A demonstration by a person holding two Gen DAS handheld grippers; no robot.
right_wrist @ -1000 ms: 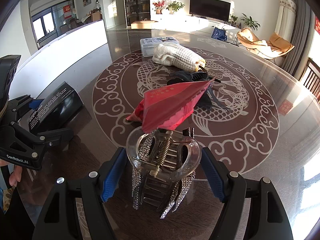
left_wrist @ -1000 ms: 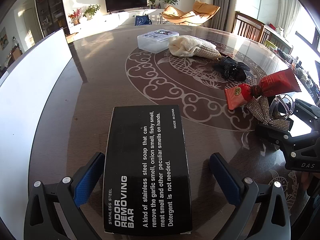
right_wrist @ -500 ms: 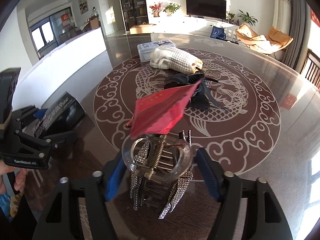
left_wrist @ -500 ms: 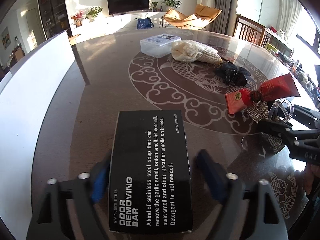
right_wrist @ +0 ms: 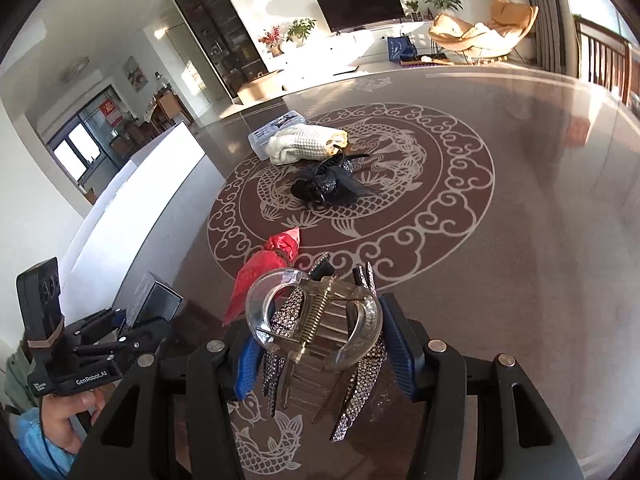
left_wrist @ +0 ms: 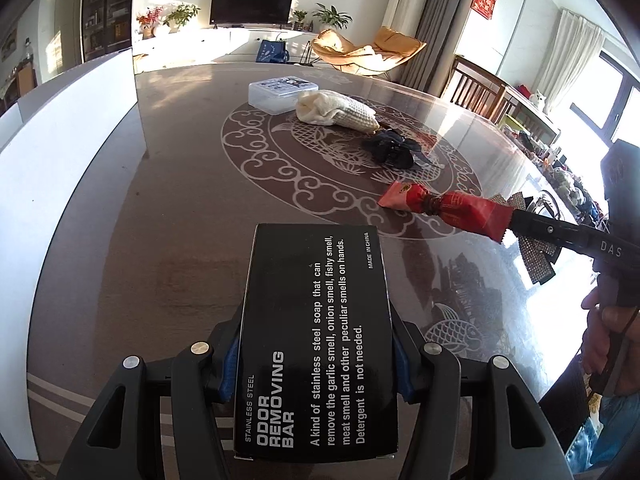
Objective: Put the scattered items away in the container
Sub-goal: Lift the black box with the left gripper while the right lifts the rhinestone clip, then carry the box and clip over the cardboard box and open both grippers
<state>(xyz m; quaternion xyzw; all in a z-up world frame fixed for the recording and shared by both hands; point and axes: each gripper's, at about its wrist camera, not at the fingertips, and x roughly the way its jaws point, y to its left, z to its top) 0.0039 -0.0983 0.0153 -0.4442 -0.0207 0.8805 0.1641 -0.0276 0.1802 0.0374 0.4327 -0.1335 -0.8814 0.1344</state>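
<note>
My left gripper (left_wrist: 316, 360) is shut on a black box (left_wrist: 316, 340) printed "odor removing bar" and holds it above the table. My right gripper (right_wrist: 320, 344) is shut on a clear hair claw clip (right_wrist: 316, 320) with rhinestone bow tails, lifted off the table. A red snack packet (left_wrist: 444, 206) lies on the table just ahead of the clip; it also shows in the right wrist view (right_wrist: 268, 268). A clear lidded plastic container (left_wrist: 282, 96) sits at the far side, next to a cream knitted cloth (left_wrist: 336, 112).
A black hair bow clip (left_wrist: 394, 148) lies mid-table on the dragon pattern (right_wrist: 400, 184). The round dark table (left_wrist: 180, 200) has a white wall or panel (left_wrist: 60, 152) along its left. Chairs (left_wrist: 476, 88) stand at the far right edge.
Both grippers closed from open: the left onto the black box, the right onto the hair claw clip. Both then lifted, and the views rose above the table.
</note>
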